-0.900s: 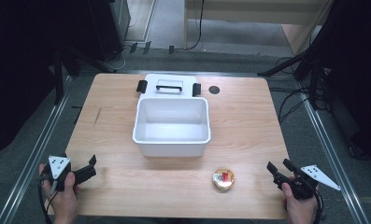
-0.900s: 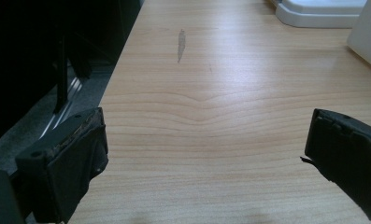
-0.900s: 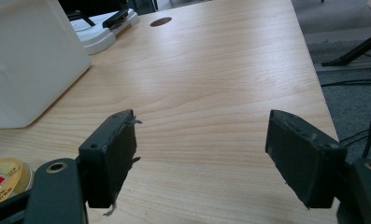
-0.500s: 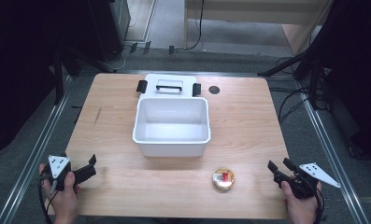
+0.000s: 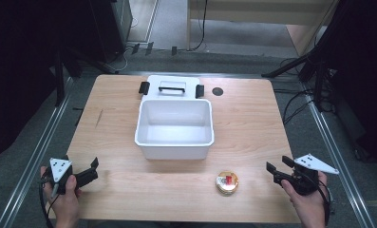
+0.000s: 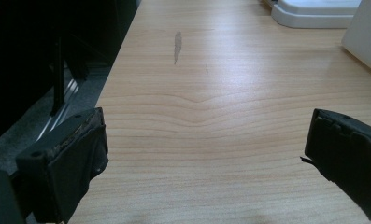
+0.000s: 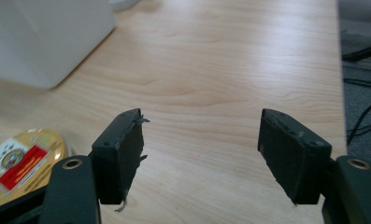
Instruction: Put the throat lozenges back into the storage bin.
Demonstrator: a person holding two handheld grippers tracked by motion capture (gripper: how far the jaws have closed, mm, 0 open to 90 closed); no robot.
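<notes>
From the high view, nothing has been picked up yet. A small round gold tin with a red label lies on the wooden table, at about five o'clock from the empty white tub in the middle. The tub's lid sits flat just beyond it at twelve o'clock, touching or nearly so. The left gripper rests near the table's seven o'clock corner, the right gripper near the four o'clock edge, with the tin between it and the tub. Judging by this, the tin is likely meant for the tub, and the whole job — reach, grasp, carry, release — is still ahead.

In the left gripper view, the jaws stand wide apart and hold nothing; bare wood runs ahead, a grey scuff at twelve o'clock.

In the right gripper view, the jaws are likewise spread and empty, the tin lying at eight o'clock — outside them, not touching.

The tabletop is pale, smooth wood; around it are dark floor, cables and black stands.
</notes>
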